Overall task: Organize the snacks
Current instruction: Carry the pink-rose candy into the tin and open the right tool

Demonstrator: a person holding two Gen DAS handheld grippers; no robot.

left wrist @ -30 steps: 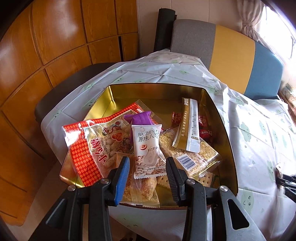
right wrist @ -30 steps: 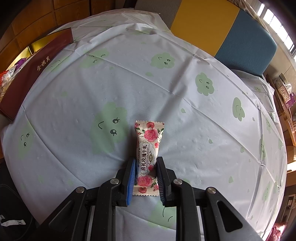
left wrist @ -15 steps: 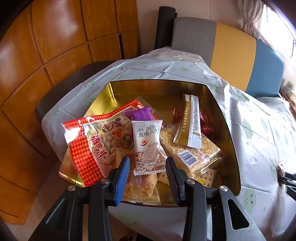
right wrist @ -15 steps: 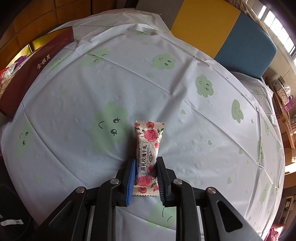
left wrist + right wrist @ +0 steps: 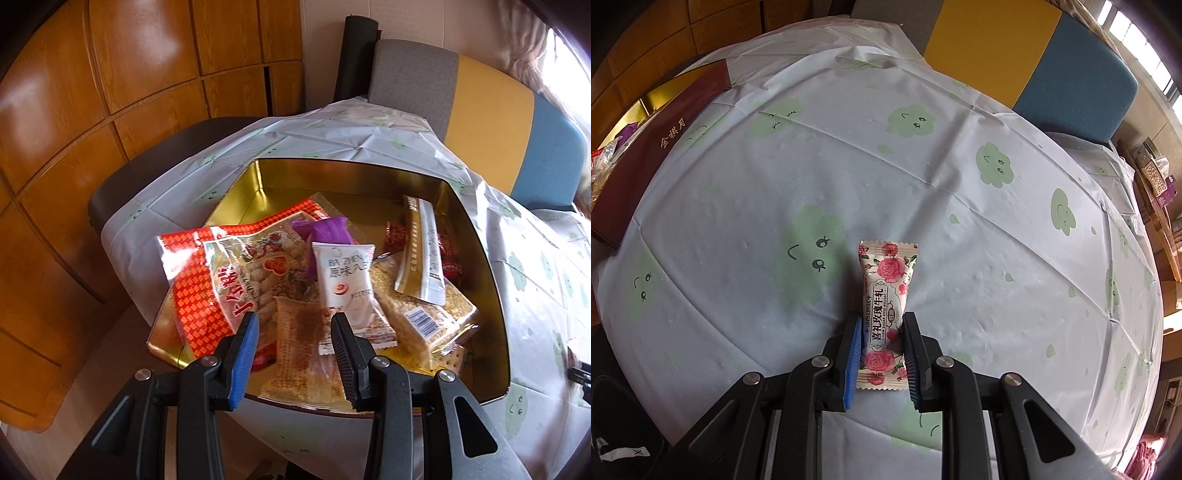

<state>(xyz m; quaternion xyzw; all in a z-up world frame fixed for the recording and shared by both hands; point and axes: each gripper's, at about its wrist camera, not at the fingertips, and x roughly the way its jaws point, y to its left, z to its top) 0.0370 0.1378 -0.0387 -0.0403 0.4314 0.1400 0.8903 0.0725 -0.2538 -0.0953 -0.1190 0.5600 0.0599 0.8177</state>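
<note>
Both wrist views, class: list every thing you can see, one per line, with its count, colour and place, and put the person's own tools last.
tin: one, gold inside, on the table's left side
red snack bag: one, red and clear, in the tin at left
white packet: one, white, on the pile in the tin
purple packet: one, purple, behind the white packet
gold sachet: one, gold and silver, in the tin at right
rose nougat: one, white with pink roses, over the tablecloth
tablecloth: one, pale with green clouds, covering the table
left hand-held gripper: one, black, open above the tin
right hand-held gripper: one, black, shut on the nougat
</note>
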